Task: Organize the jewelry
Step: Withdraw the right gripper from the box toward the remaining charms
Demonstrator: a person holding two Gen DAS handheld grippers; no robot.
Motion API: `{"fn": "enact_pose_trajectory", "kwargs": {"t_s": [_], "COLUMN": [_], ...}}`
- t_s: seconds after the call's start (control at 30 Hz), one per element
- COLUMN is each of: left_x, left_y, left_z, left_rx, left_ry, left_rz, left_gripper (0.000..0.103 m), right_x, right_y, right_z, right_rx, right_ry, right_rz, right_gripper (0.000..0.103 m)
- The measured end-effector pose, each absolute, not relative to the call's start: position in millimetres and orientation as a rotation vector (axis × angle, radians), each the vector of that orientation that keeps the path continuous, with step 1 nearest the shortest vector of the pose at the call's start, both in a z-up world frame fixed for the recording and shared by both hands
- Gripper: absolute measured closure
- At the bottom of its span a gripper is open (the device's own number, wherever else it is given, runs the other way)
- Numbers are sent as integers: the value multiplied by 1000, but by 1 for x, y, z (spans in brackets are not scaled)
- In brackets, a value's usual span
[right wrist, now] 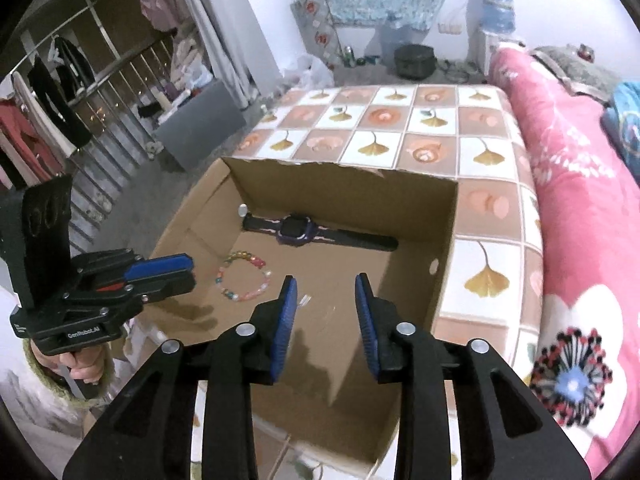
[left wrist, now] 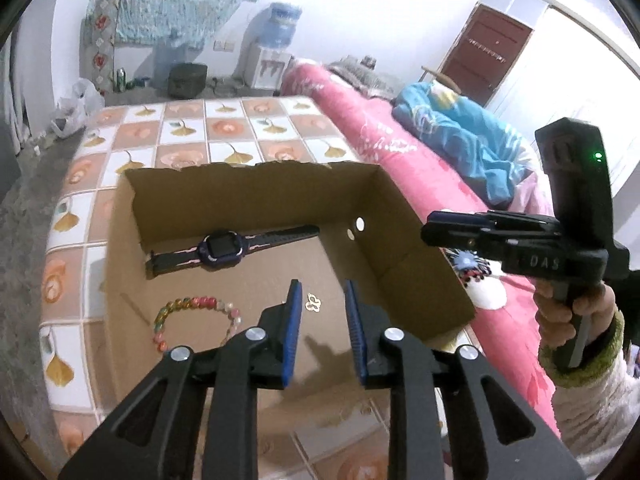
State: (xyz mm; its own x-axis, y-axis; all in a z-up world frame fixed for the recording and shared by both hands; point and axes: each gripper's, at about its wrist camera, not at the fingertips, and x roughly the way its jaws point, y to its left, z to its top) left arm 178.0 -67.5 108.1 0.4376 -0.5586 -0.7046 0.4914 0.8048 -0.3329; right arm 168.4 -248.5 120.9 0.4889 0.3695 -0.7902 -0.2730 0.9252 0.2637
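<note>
An open cardboard box [left wrist: 404,216] [right wrist: 446,248] stands on a table with a tiled cloth. Inside lie a dark smartwatch [left wrist: 218,248] [right wrist: 294,230], a colourful bead bracelet [left wrist: 196,316] [right wrist: 244,276] and a small gold ornament [left wrist: 313,303], which shows faintly in the right wrist view [right wrist: 305,300]. My left gripper [left wrist: 322,292] is open and empty, held above the box floor over the gold ornament. My right gripper [right wrist: 326,286] is open and empty above the box. Each gripper shows from the side in the other view, the right [left wrist: 436,228] and the left [right wrist: 188,268].
The tiled table [left wrist: 224,128] [right wrist: 400,120] extends behind the box. A pink floral quilt [left wrist: 380,136] [right wrist: 576,184] with a blue blanket [left wrist: 452,128] lies to the right. A water dispenser [left wrist: 276,48] stands at the back wall. A railing with clothes [right wrist: 60,92] is at the left.
</note>
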Motion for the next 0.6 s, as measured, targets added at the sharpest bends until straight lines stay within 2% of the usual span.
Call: {"fn": "enact_pose_trajectory", "kwargs": {"t_s": [0.17, 0.4, 0.6], "left_x": [134, 82, 60], "left_y": [-45, -27, -35], "left_z": [113, 96, 61], "left_rx": [-89, -54, -7], "left_ry": [849, 833, 893], "left_rz": [-660, -648, -653], "left_gripper": [69, 53, 50], "right_x": [125, 65, 33], "right_y": [-256, -266, -273], "right_z": [131, 125, 90], "right_rx": [118, 158, 246], "right_ry": [926, 876, 911], "right_rz": [364, 347, 304], "right_gripper": [65, 64, 64]}}
